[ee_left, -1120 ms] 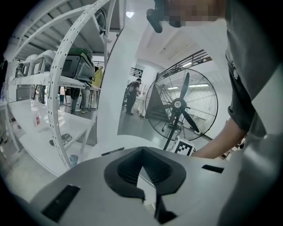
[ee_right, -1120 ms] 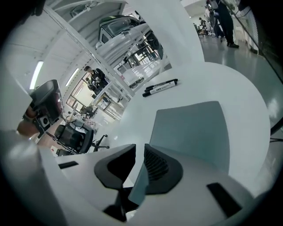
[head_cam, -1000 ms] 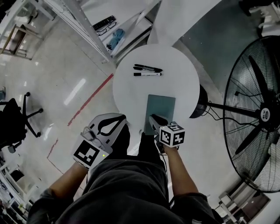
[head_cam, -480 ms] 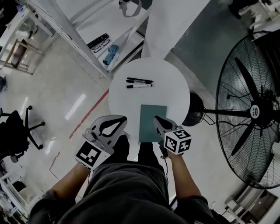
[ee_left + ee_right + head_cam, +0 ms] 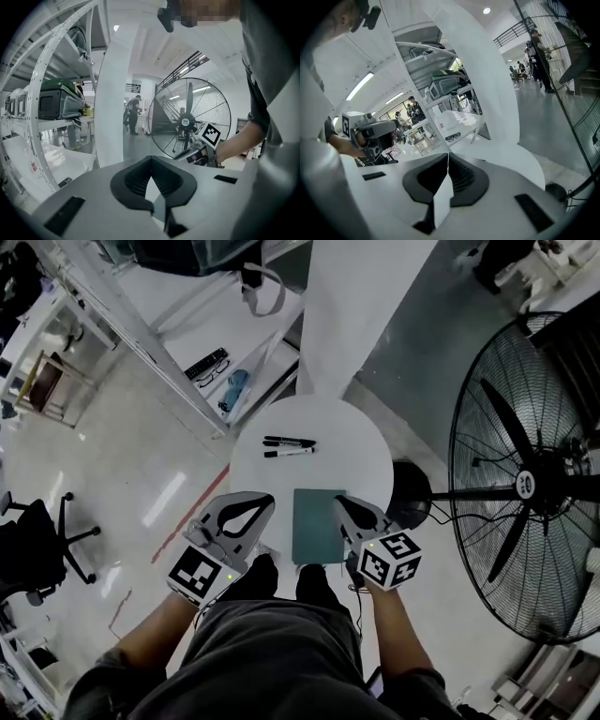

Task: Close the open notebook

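Note:
The notebook lies shut, teal cover up, at the near edge of the round white table. My left gripper hangs high over the floor just left of the table, jaws together and empty; in the left gripper view its tips meet. My right gripper hovers above the notebook's near right corner, jaws together with nothing between them, and its tips touch in the right gripper view. Neither gripper touches the notebook.
Two black-capped pens lie side by side at the table's far side. A large pedestal fan stands right of the table. White shelving runs along the left, and an office chair stands on the floor at far left.
Both grippers have risen away from the table, the right one lifting off the notebook's near edge. The notebook stays shut and still.

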